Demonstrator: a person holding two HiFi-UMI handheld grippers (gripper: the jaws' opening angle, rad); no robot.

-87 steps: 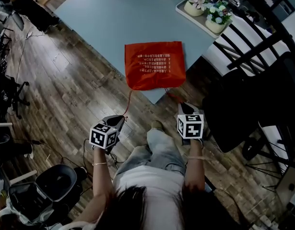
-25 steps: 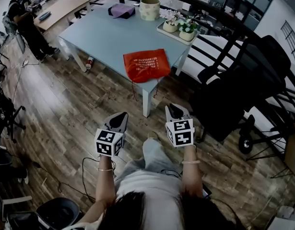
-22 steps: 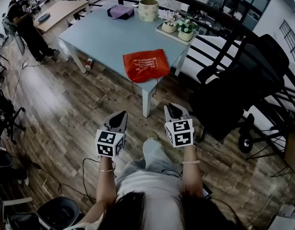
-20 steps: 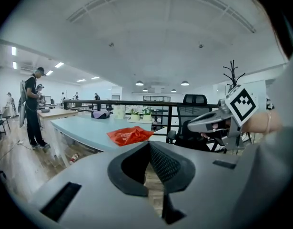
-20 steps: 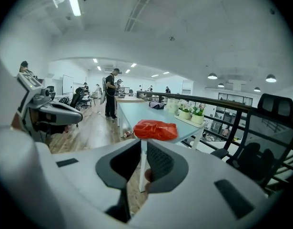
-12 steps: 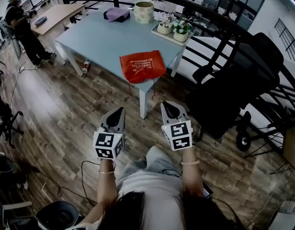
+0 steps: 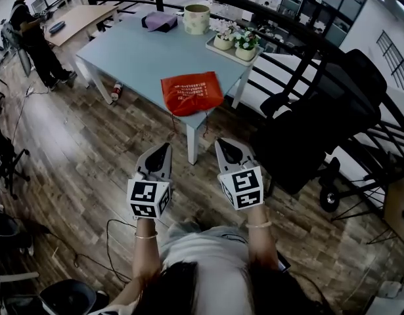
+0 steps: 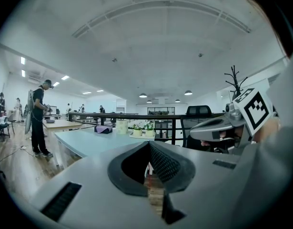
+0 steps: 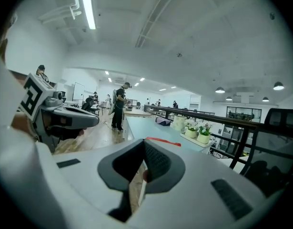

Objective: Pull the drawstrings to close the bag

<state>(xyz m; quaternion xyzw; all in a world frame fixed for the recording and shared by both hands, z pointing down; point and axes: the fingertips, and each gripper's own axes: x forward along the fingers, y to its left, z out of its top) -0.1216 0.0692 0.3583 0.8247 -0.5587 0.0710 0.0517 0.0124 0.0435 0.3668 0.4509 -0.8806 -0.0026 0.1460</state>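
Both grippers are farther from the table than some seconds ago.
My left gripper (image 7: 159,155) and right gripper (image 7: 224,147) are clenched on nothing, above the wooden floor (image 7: 90,156). The red bag (image 7: 192,92) lies at the near corner of the tabletop (image 7: 142,51), and its drawstrings (image 7: 173,123) hang over the edge.

One bag (image 7: 192,92), one table (image 7: 136,51) — two grippers (image 7: 163,148) (image 7: 221,144)

Red cloth bag (image 7: 192,92), wood-plank floor (image 7: 77,153), matt table (image 7: 142,52)

An open-plan office: desks (image 7: 70,18), office chair (image 7: 333,104), ceiling lights (image 9: 86,6).
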